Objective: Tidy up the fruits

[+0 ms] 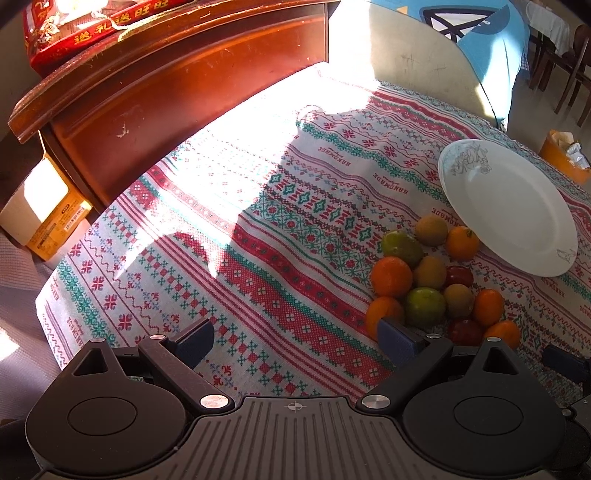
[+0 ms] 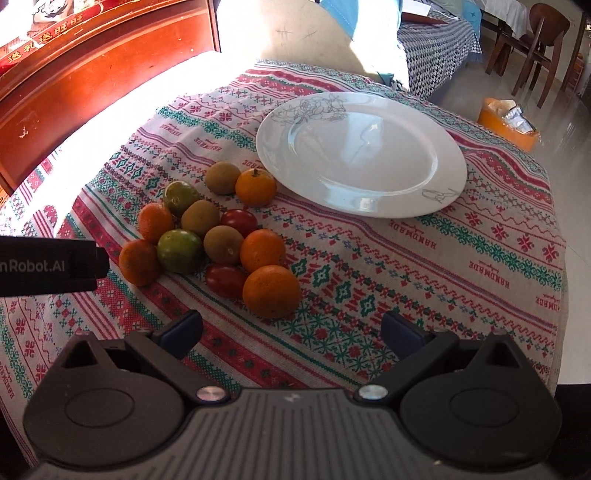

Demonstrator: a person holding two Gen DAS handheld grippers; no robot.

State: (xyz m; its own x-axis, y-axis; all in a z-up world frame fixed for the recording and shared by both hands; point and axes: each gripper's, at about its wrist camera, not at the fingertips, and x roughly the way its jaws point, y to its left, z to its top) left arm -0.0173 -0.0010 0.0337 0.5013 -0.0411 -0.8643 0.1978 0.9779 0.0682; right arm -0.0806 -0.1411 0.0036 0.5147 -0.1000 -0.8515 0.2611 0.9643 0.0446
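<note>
Starting at the left edge: wood cabinet (image 1: 177,85) w/ a red box (image 1: 85,29) on top, cardboard box (image 1: 55,221) low beside it, all behind the table. Tablecloth (image 2: 406,266), red/green cross-stitch pattern, covers the table; sun patch on its far left part. Left gripper (image 1: 295,339) hangs over bare cloth, jaws wide apart, nothing between them; its right fingertip (image 1: 397,338) overlaps the nearest orange (image 1: 382,312) in view, contact can't tell. In right wrist view the left gripper body shows as a black bar at left edge, just beside the pile. Fruit pile (image 2: 218,236) sits on the cloth, center-left in right view, pieces touching each other: approx 6 oranges, 2 green citrus (image 2: 180,250), 3 brown kiwi-like fruits (image 2: 223,244), 2 dark red tomato-like ones (image 2: 226,280). Biggest orange (image 2: 271,291) is nearest the right gripper. Right gripper (image 2: 291,336) hovers above cloth just in front of the pile, jaws spread wide, holding nothing. Right of the pile: white plate (image 2: 436,192) w/ grey flower line drawing on rim, flat on cloth, no fruit on it; one orange (image 2: 255,186) and a brown fruit (image 2: 222,178) sit just beside its near-left rim. Far right, off the table: orange bin (image 2: 508,123) on floor, wood chair (image 2: 535,51) behind it.
</note>
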